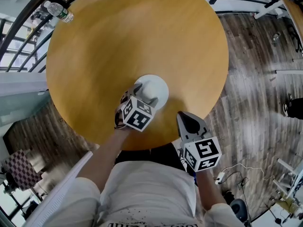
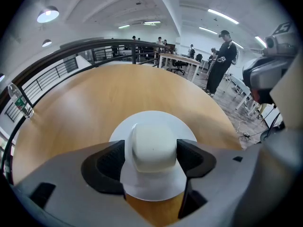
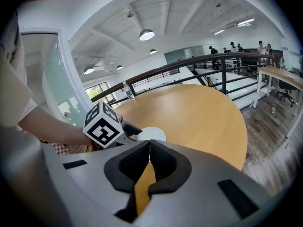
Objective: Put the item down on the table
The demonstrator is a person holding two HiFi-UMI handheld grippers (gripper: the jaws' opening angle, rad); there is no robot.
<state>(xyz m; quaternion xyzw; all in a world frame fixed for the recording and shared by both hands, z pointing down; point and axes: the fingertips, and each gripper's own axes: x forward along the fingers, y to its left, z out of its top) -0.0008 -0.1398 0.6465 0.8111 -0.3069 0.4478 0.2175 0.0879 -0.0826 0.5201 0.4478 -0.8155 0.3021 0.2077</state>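
Note:
The item is white, a round flat disc with a rounded block on top (image 1: pixel 155 89). It sits low over the near part of the round wooden table (image 1: pixel 137 37); I cannot tell whether it touches the top. My left gripper (image 1: pixel 143 97) is shut on the raised block (image 2: pixel 152 148), one pad on each side, with the disc rim showing below the jaws. My right gripper (image 1: pixel 186 118) is at the table's near edge, to the right of the item, shut with nothing in it (image 3: pixel 149 148). The right gripper view also shows the disc (image 3: pixel 152 133) behind the left gripper's marker cube (image 3: pixel 103 123).
A clear plastic bottle (image 1: pixel 59 11) stands at the table's far left edge by a dark railing (image 2: pixel 71 48). Wood-plank floor lies to the right, with cables (image 1: pixel 232 174) near my feet. A person in black (image 2: pixel 222 60) stands beyond the table among desks.

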